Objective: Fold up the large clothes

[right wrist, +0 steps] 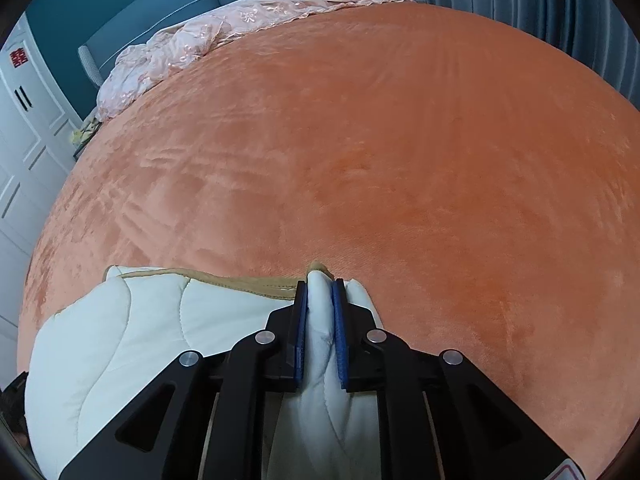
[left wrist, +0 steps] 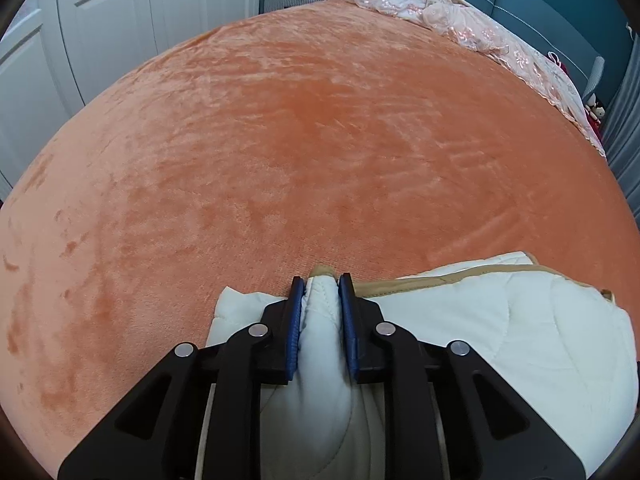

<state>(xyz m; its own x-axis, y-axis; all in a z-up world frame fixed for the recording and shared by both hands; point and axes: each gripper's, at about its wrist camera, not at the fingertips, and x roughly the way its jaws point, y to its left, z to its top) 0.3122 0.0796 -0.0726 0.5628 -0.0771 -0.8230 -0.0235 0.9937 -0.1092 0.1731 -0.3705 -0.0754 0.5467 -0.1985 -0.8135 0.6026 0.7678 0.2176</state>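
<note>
A white quilted garment with tan trim [left wrist: 500, 320] lies at the near edge of the orange bed. My left gripper [left wrist: 322, 286] is shut on a bunched fold of it at its left end. The garment stretches to the right from there. In the right wrist view the same garment [right wrist: 132, 320] stretches to the left. My right gripper [right wrist: 319, 286] is shut on a bunched fold at its right end. Both held folds stand just above the bed surface.
The orange plush bedspread [left wrist: 300, 140] fills both views. A pink lace cloth [left wrist: 460, 20] lies crumpled along the far edge by the blue headboard [right wrist: 160, 4]. White wardrobe doors [left wrist: 100, 20] stand to the left, grey curtains [right wrist: 540, 4] to the right.
</note>
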